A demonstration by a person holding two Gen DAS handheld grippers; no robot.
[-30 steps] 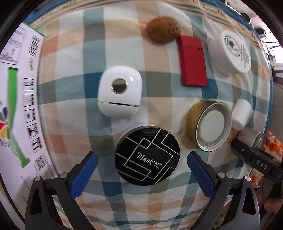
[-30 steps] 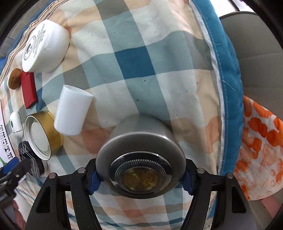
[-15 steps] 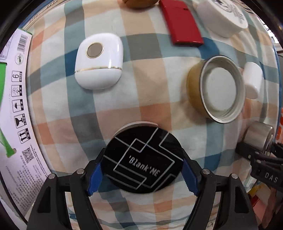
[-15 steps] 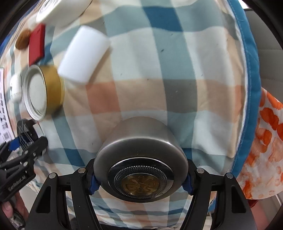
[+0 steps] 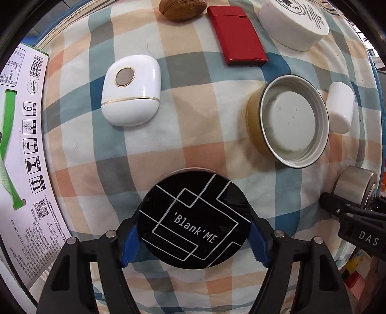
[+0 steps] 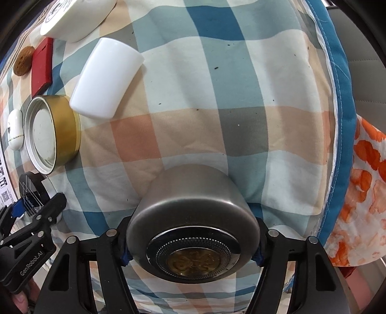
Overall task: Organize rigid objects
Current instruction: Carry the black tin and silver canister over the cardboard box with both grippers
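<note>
My left gripper (image 5: 193, 244) is shut on a round black compact (image 5: 195, 219) printed 'Blank'ME, held over the checked cloth (image 5: 168, 145). My right gripper (image 6: 190, 244) is shut on a grey metal cylinder (image 6: 193, 205) with a gold emblem on its near face; it also shows at the right edge of the left wrist view (image 5: 354, 186). On the cloth lie a white rounded case (image 5: 131, 89), a gold-sided lid (image 5: 287, 120), a white cap (image 5: 340, 106), a red flat box (image 5: 237, 35), a brown nut (image 5: 182, 8) and a white jar (image 5: 294, 23).
A white printed carton (image 5: 21, 157) with a green strap lies along the left edge of the cloth. The cloth's blue border (image 6: 337, 120) runs down the right, with orange-patterned fabric (image 6: 361, 193) beyond it. The left gripper appears at the lower left of the right wrist view (image 6: 26, 212).
My left gripper moved forward and closed on the black compact, which was free between open fingers a second ago. My right gripper keeps its hold on the metal cylinder and shifted slightly.
</note>
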